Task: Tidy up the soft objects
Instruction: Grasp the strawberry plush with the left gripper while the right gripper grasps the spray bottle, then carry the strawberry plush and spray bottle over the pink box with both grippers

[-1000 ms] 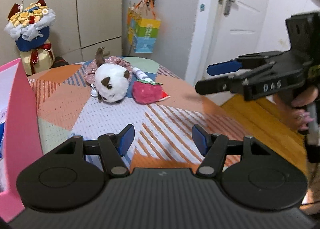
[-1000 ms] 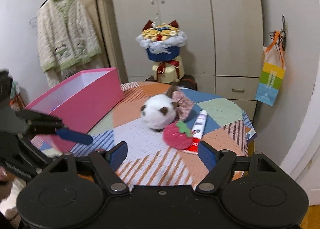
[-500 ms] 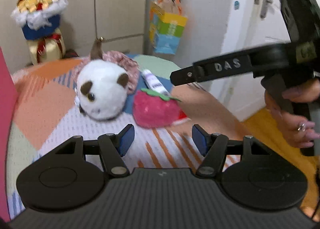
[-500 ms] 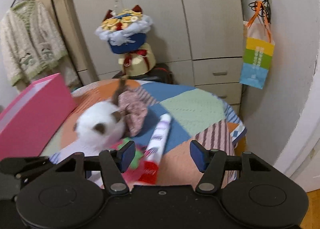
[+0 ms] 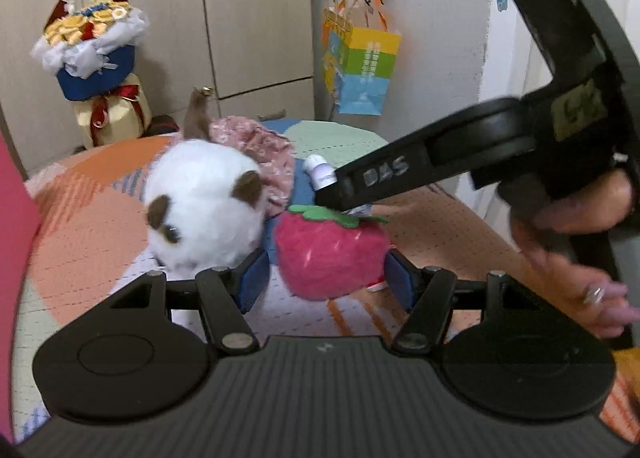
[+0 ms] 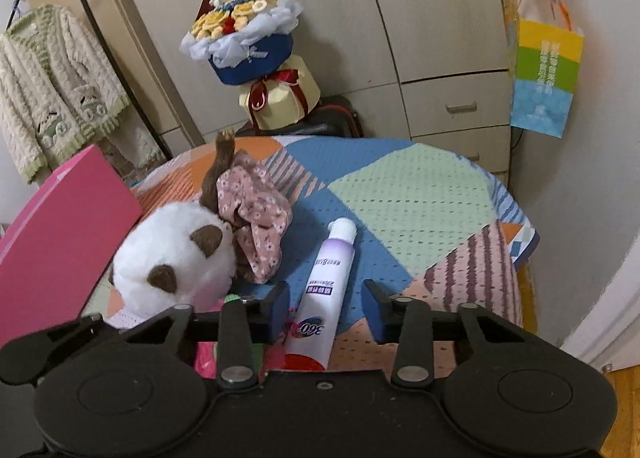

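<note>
Wardrobe: beige doors along the back wall, a knitted cardigan hung to its left.
Table: round, under a patchwork cloth; carries everything below.
Pink box: at the table's left edge, just beside the plush.
Bouquet: blue wrap, on a cream gift box behind the table.
Paper bag: striped, hung on the wall.
White plush animal: brown ears, leaning on a floral scrunchie; crowds my left tongs' left pad.
Strawberry plush: lies between the pads of my left tongs, which stand apart; no pad presses it.
Toothpaste tube: between the pads of my right tongs, jaws closing, not yet pinching. In the left view these tongs reach across above the strawberry.
</note>
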